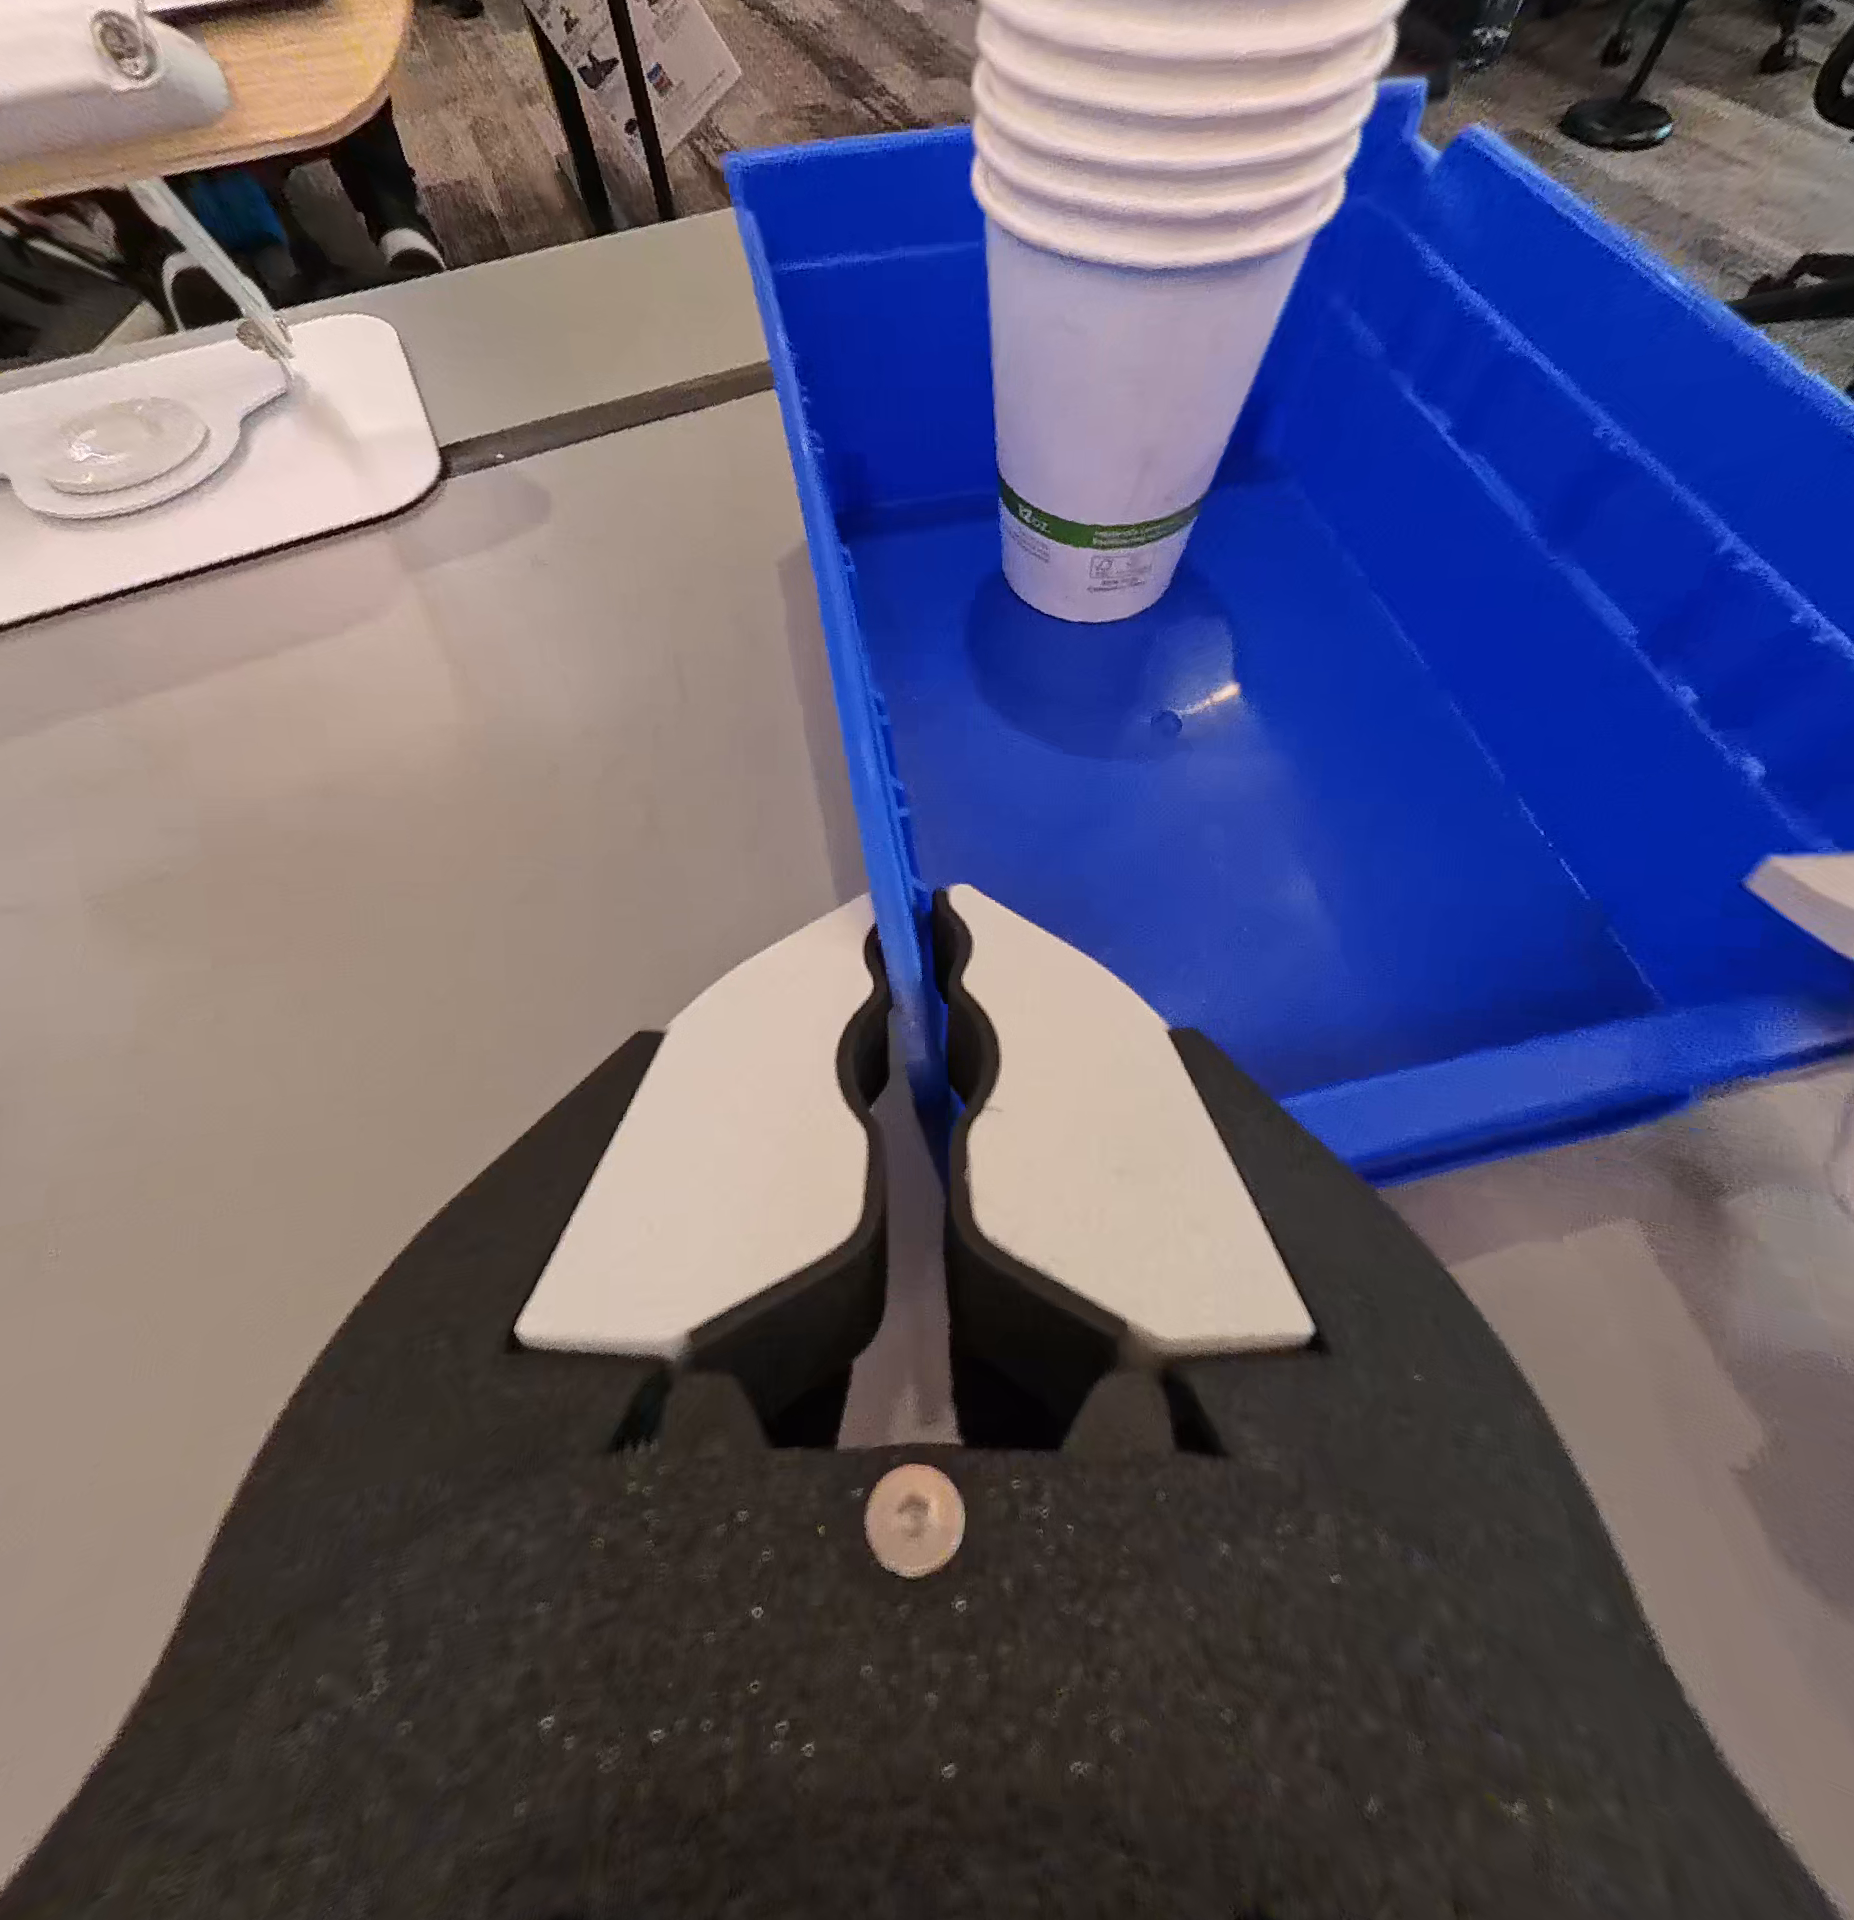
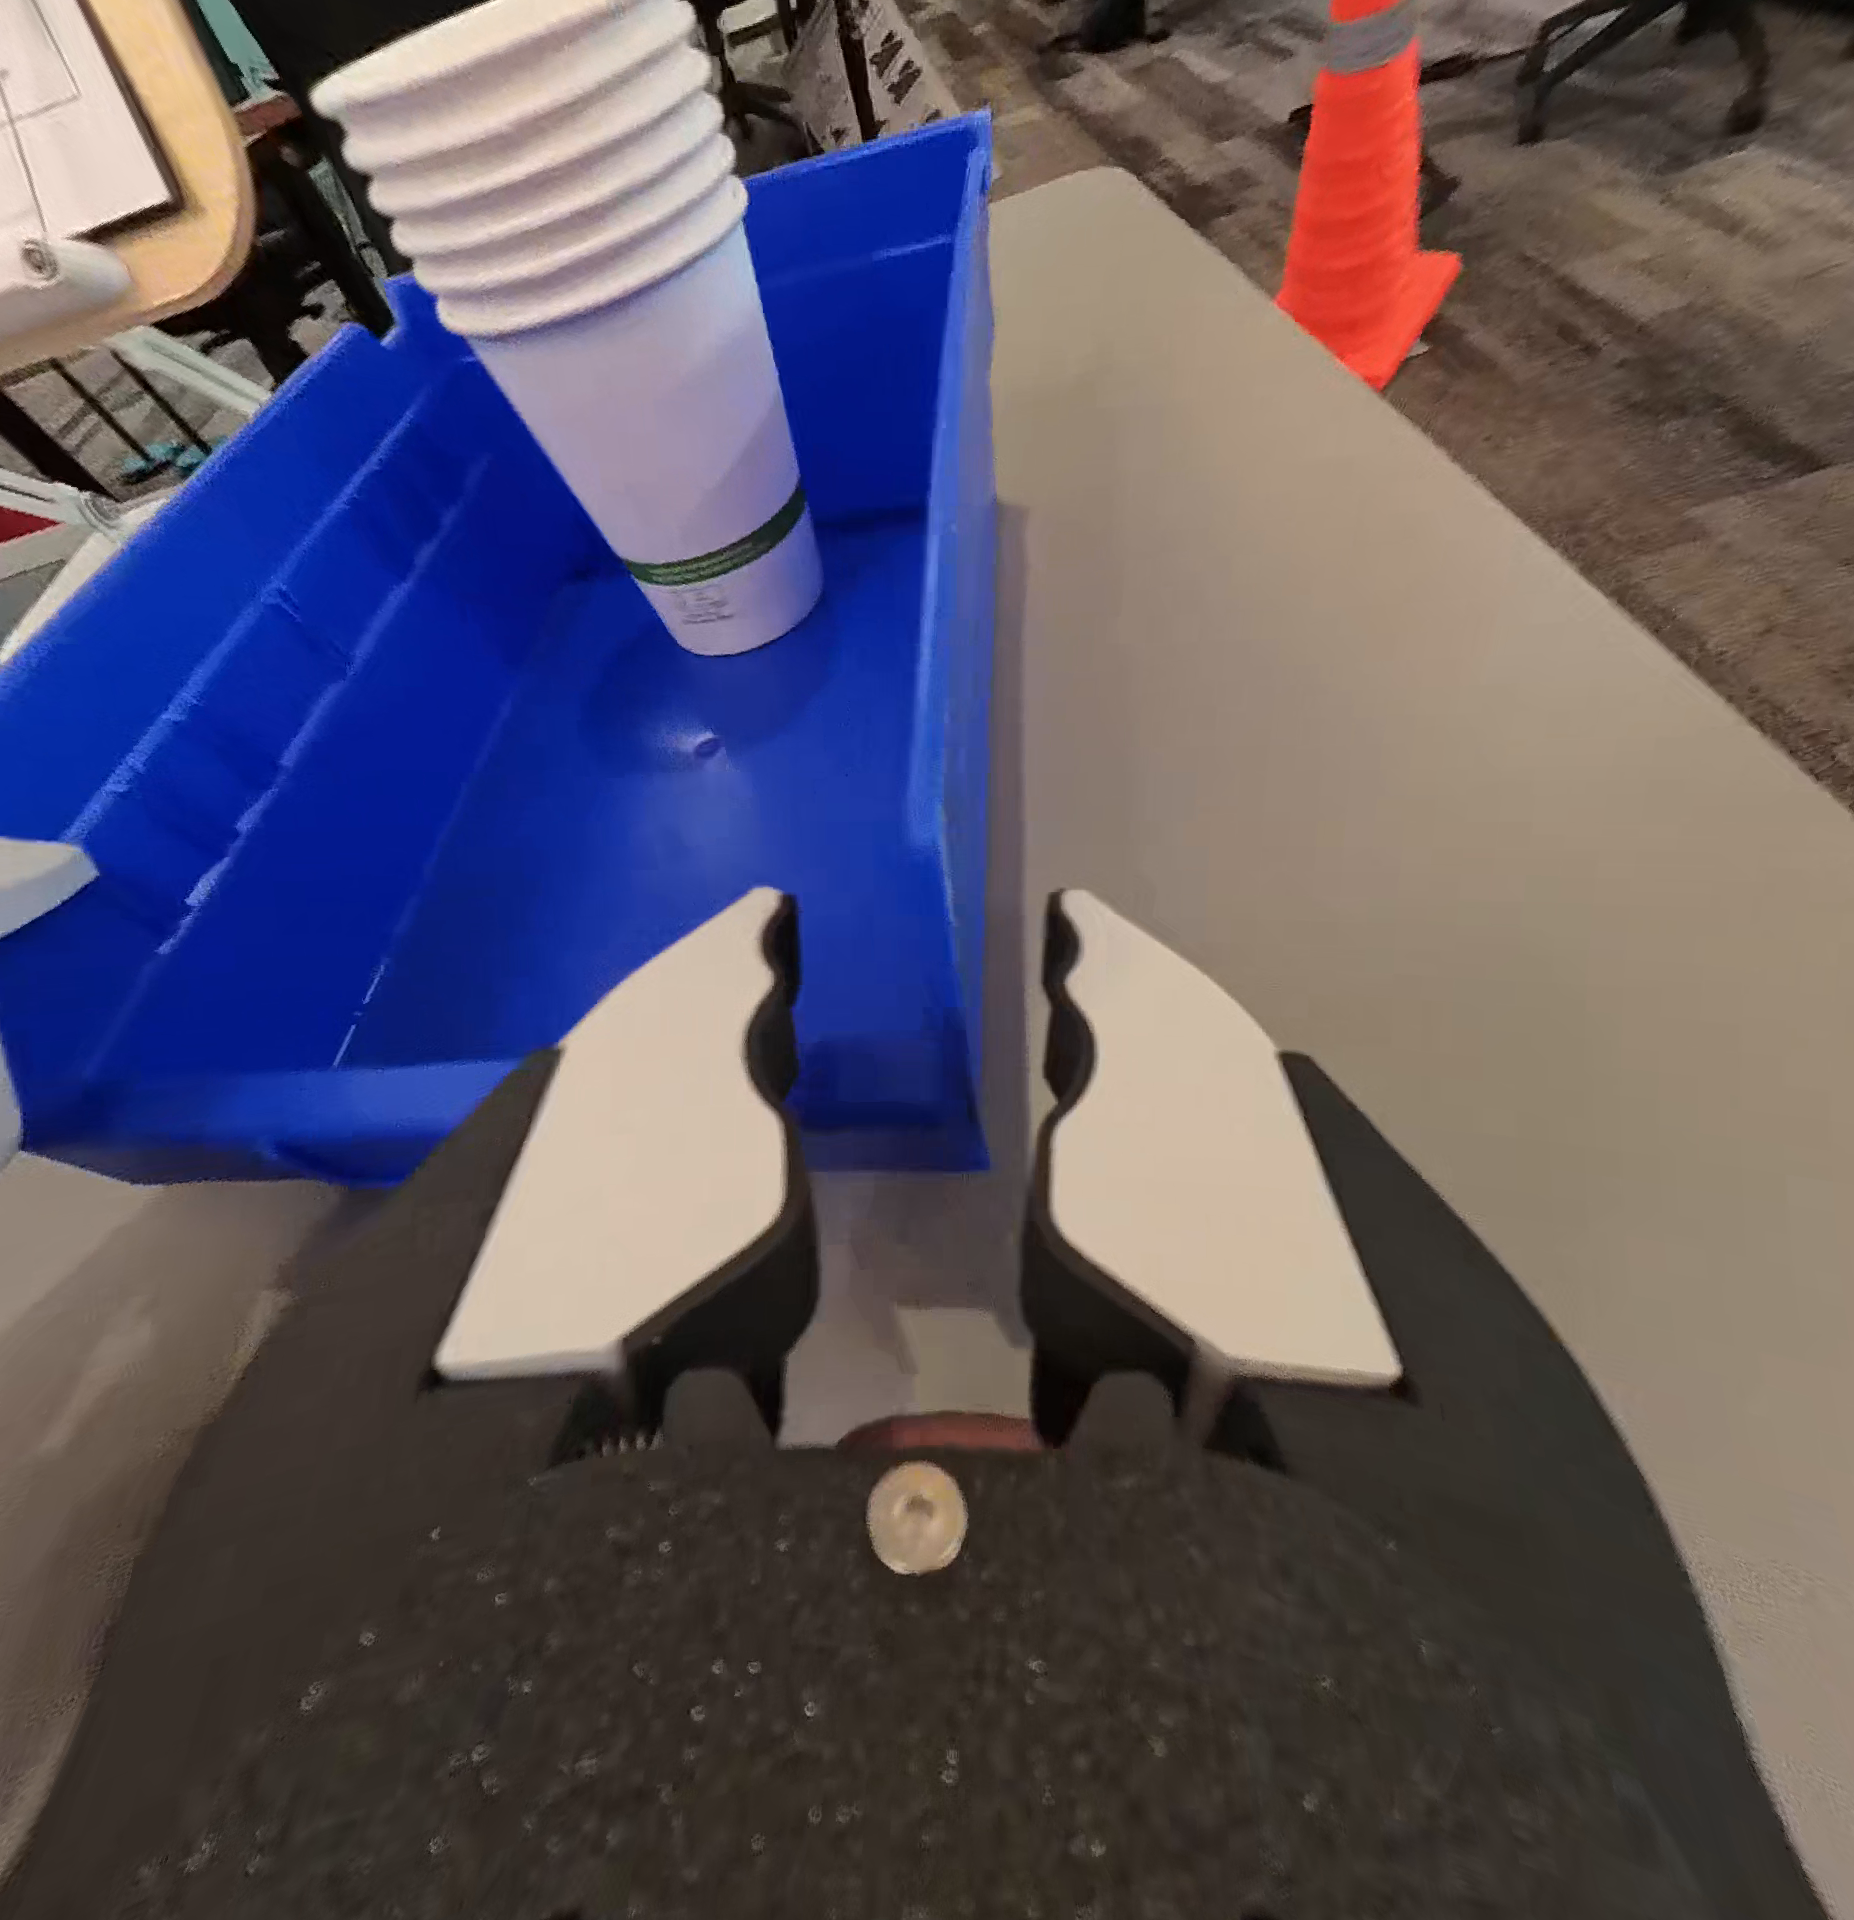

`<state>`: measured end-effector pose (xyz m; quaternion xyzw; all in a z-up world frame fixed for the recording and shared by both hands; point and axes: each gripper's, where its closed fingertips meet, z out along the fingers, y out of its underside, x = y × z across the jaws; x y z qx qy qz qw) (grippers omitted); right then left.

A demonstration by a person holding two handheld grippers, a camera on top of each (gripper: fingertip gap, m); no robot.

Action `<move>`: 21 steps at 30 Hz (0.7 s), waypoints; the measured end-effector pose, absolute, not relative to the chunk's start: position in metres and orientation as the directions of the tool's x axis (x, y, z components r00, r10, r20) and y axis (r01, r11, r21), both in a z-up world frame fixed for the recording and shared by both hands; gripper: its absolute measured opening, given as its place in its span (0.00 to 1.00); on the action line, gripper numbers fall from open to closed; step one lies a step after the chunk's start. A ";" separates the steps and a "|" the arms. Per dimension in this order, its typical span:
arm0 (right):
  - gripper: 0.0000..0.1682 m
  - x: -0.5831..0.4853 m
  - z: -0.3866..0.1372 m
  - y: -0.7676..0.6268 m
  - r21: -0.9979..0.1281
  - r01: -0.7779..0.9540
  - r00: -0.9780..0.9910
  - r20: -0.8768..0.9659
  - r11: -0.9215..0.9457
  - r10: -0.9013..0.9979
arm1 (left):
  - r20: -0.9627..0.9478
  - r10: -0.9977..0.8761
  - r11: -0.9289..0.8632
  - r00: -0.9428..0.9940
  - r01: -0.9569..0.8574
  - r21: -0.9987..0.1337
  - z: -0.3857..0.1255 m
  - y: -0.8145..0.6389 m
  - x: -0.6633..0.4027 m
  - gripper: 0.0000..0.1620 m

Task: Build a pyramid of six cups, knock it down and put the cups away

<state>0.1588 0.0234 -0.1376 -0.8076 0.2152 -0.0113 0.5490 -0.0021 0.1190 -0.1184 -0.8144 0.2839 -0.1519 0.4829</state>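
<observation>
My left claw [image 1: 910, 914] pinched the near-left wall of the blue plastic bin [image 1: 1422, 831]; my right claw [image 2: 921, 914] straddled its right wall, agape. The nested white paper cups [image 1: 1131, 343] stood at the bin's far end. Gripping evenly should prevent tipping.

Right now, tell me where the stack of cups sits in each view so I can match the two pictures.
Left wrist view: stack of cups stands top centre, in the far end of the blue bin.
Right wrist view: stack of cups stands upper left, leaning in the picture, in the bin's far end.
Shared landmark: the small round bump on the bin floor, just in front of the stack.
</observation>
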 end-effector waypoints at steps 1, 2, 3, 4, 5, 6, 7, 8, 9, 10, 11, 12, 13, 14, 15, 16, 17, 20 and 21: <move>0.19 0.157 -0.136 0.025 -0.900 -0.317 0.909 -0.197 -0.301 -0.368 | -0.033 -0.611 -0.368 0.791 -0.321 -0.873 -0.118 0.115 -0.006 0.03; 0.13 0.151 -0.132 0.028 -0.909 -0.295 0.919 -0.185 -0.294 -0.348 | -0.039 -0.612 -0.362 0.790 -0.324 -0.874 -0.118 0.112 -0.011 0.03; 0.11 0.149 -0.129 0.029 -0.911 -0.303 0.913 -0.192 -0.282 -0.360 | -0.041 -0.611 -0.359 0.791 -0.323 -0.876 -0.118 0.110 -0.017 0.03; 0.02 0.147 -0.126 0.030 -0.905 -0.332 0.899 -0.218 -0.265 -0.381 | -0.050 -0.601 -0.352 0.798 -0.321 -0.879 -0.118 0.109 -0.025 0.03; 0.02 0.138 -0.124 0.034 -0.903 -0.334 0.904 -0.227 -0.270 -0.361 | -0.062 -0.589 -0.341 0.806 -0.317 -0.885 -0.117 0.109 -0.035 0.03; 0.02 0.127 -0.122 0.037 -0.903 -0.323 0.911 -0.214 -0.284 -0.353 | -0.061 -0.577 -0.337 0.815 -0.305 -0.891 -0.116 0.111 -0.046 0.03; 0.02 0.113 -0.119 0.041 -0.901 -0.323 0.913 -0.216 -0.290 -0.345 | -0.057 -0.560 -0.336 0.827 -0.289 -0.896 -0.114 0.113 -0.059 0.03; 0.02 0.097 -0.114 0.045 -0.898 -0.326 0.915 -0.222 -0.295 -0.336 | -0.056 -0.539 -0.333 0.841 -0.273 -0.902 -0.111 0.116 -0.075 0.03; 0.02 0.079 -0.110 0.051 -0.901 -0.316 0.921 -0.217 -0.297 -0.323 | -0.054 -0.518 -0.331 0.854 -0.258 -0.908 -0.107 0.120 -0.092 0.03; 0.02 0.059 -0.105 0.058 -0.909 -0.302 0.931 -0.215 -0.289 -0.295 | -0.037 -0.497 -0.337 0.867 -0.232 -0.912 -0.103 0.124 -0.112 0.03; 0.02 0.039 -0.101 0.066 -0.919 -0.277 0.943 -0.205 -0.280 -0.261 | -0.021 -0.471 -0.340 0.882 -0.204 -0.918 -0.098 0.129 -0.133 0.03; 0.02 0.018 -0.098 0.074 -0.926 -0.255 0.954 -0.194 -0.278 -0.230 | -0.014 -0.445 -0.334 0.896 -0.180 -0.925 -0.092 0.133 -0.155 0.02; 0.01 -0.002 -0.096 0.082 -0.929 -0.248 0.959 -0.196 -0.274 -0.202 | -0.017 -0.416 -0.323 0.909 -0.165 -0.932 -0.086 0.137 -0.177 0.02; 0.01 -0.022 -0.096 0.092 -0.929 -0.250 0.962 -0.207 -0.274 -0.176 | -0.034 -0.380 -0.313 0.924 -0.163 -0.936 -0.081 0.140 -0.198 0.02; 0.01 -0.042 -0.096 0.100 -0.926 -0.252 0.965 -0.216 -0.281 -0.151 | -0.051 -0.345 -0.305 0.937 -0.164 -0.938 -0.076 0.144 -0.219 0.02; 0.01 -0.060 -0.098 0.109 -0.925 -0.248 0.967 -0.221 -0.287 -0.124 | -0.060 -0.313 -0.302 0.948 -0.159 -0.940 -0.073 0.147 -0.238 0.02; 0.01 -0.076 -0.100 0.116 -0.926 -0.237 0.971 -0.217 -0.294 -0.100 | -0.064 -0.284 -0.303 0.957 -0.153 -0.941 -0.071 0.151 -0.255 0.02; 0.01 -0.109 -0.108 0.128 -0.929 -0.199 0.980 -0.189 -0.312 -0.063 | -0.077 -0.235 -0.317 0.969 -0.151 -0.936 -0.076 0.159 -0.292 0.02; 0.02 -0.115 -0.113 0.129 -0.930 -0.178 0.984 -0.168 -0.322 -0.057 | -0.081 -0.231 -0.323 0.969 -0.155 -0.933 -0.080 0.161 -0.299 0.02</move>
